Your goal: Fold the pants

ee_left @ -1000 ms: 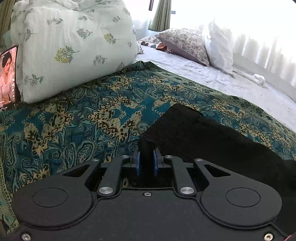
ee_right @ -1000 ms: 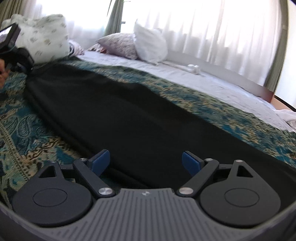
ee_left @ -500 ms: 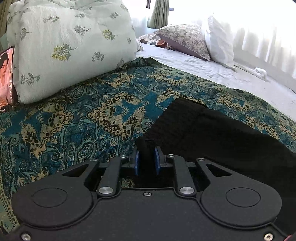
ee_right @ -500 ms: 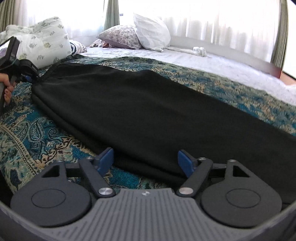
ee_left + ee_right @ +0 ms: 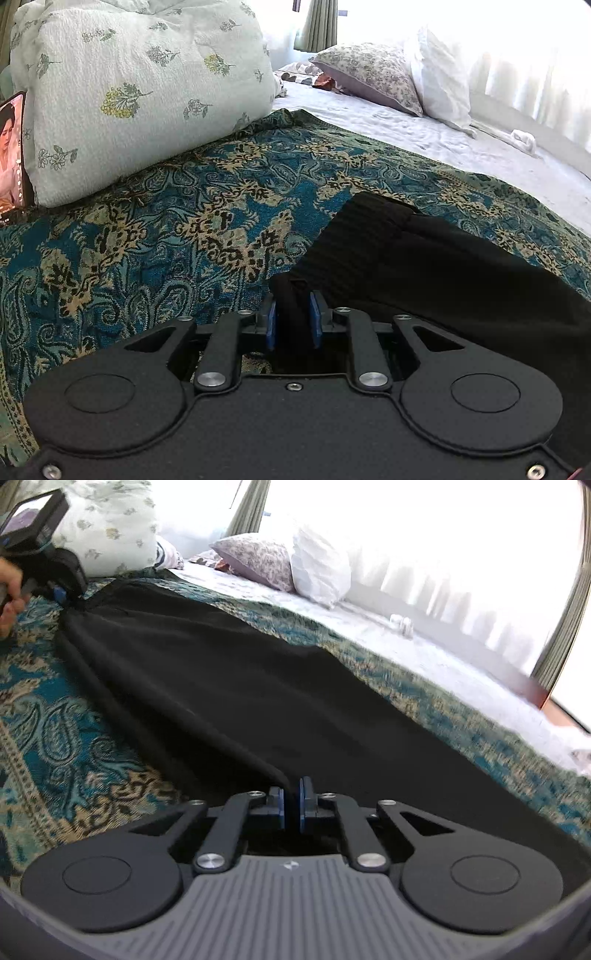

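Compared with the earlier frame, the right hand-held gripper has just been closing: its blue pads, wide apart before, now pinch the near edge of the black pants at the bottom centre of the right wrist view. The left hand-held gripper has opened a little further, yet its pads still clamp a thick fold of the pants at the waistband end. In the upper left of the right wrist view, the left hand-held gripper and the person's hand appear. The pants lie flat on the patterned bedspread, with the long axis running from upper left to lower right.
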`<state>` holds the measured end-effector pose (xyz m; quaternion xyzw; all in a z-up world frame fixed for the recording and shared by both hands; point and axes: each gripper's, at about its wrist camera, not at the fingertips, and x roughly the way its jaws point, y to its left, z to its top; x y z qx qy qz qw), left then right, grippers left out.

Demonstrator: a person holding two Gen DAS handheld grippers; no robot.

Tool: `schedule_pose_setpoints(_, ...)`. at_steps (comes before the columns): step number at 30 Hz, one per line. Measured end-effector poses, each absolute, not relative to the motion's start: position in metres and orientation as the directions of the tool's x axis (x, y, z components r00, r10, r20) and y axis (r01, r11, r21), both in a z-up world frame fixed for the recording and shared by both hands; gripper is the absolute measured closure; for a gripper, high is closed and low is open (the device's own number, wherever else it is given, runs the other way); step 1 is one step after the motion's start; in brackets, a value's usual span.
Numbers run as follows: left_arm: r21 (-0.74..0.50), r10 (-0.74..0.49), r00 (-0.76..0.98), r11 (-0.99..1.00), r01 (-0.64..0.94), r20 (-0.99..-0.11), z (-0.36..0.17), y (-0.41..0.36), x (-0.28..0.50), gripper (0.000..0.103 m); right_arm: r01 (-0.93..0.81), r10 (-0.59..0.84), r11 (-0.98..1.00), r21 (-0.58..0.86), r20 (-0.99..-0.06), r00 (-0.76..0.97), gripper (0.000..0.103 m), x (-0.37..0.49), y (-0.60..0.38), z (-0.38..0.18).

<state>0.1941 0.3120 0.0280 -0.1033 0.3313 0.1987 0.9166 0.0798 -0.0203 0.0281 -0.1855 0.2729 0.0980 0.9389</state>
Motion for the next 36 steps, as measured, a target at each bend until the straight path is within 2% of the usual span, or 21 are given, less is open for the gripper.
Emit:
schedule_pose_setpoints(3, -0.052, 0.293, 0.705, 0.904, -0.424, -0.647, 0.027, 0.313, 0.193, 0.083, -0.305, 0.097, 0.906, -0.292, -0.559, 0.824, 0.097, 0.067, -0.021, 0.026)
schedule_pose_setpoints(7, -0.045, 0.293, 0.709, 0.908, -0.417, -0.642, 0.026, 0.312, 0.191, 0.083, -0.315, 0.084, 0.879, -0.358, -0.534, 0.841, 0.097, 0.054, -0.016, 0.019)
schedule_pose_setpoints(12, -0.039, 0.298, 0.705, 0.907, -0.419, -0.644, 0.026, 0.312, 0.191, 0.081, -0.294, 0.069, 0.889, -0.351, -0.533, 0.844, 0.095, 0.055, -0.023, 0.022)
schedule_pose_setpoints(13, -0.035, 0.3, 0.705, 0.908, -0.418, -0.642, 0.026, 0.312, 0.191, 0.081, -0.277, 0.047, 0.889, -0.366, -0.528, 0.848, 0.094, 0.055, -0.029, 0.021)
schedule_pose_setpoints(14, -0.03, 0.305, 0.704, 0.907, -0.42, -0.641, 0.025, 0.312, 0.191, 0.08, -0.265, 0.033, 0.889, -0.374, -0.525, 0.85, 0.084, 0.054, -0.036, 0.02)
schedule_pose_setpoints(15, -0.028, 0.307, 0.704, 0.907, -0.42, -0.641, 0.025, 0.313, 0.192, 0.079, -0.245, 0.014, 0.893, -0.378, -0.521, 0.854, 0.082, 0.054, -0.047, 0.02)
schedule_pose_setpoints(21, -0.012, 0.316, 0.698, 0.907, -0.422, -0.642, 0.025, 0.311, 0.193, 0.079, -0.075, -0.173, 0.9, -0.43, -0.508, 0.844, 0.077, 0.055, -0.137, 0.016)
schedule_pose_setpoints(32, 0.007, 0.347, 0.677, 0.893, -0.45, -0.649, 0.026, 0.308, 0.197, 0.077, 0.367, -0.495, 0.866, -0.341, -0.471, 0.73, 0.061, 0.013, -0.322, 0.016)
schedule_pose_setpoints(36, 0.035, 0.374, 0.663, 0.885, -0.465, -0.648, 0.026, 0.303, 0.2, 0.077, 0.53, -0.595, 0.801, -0.279, -0.464, 0.656, 0.062, -0.008, -0.375, 0.013)
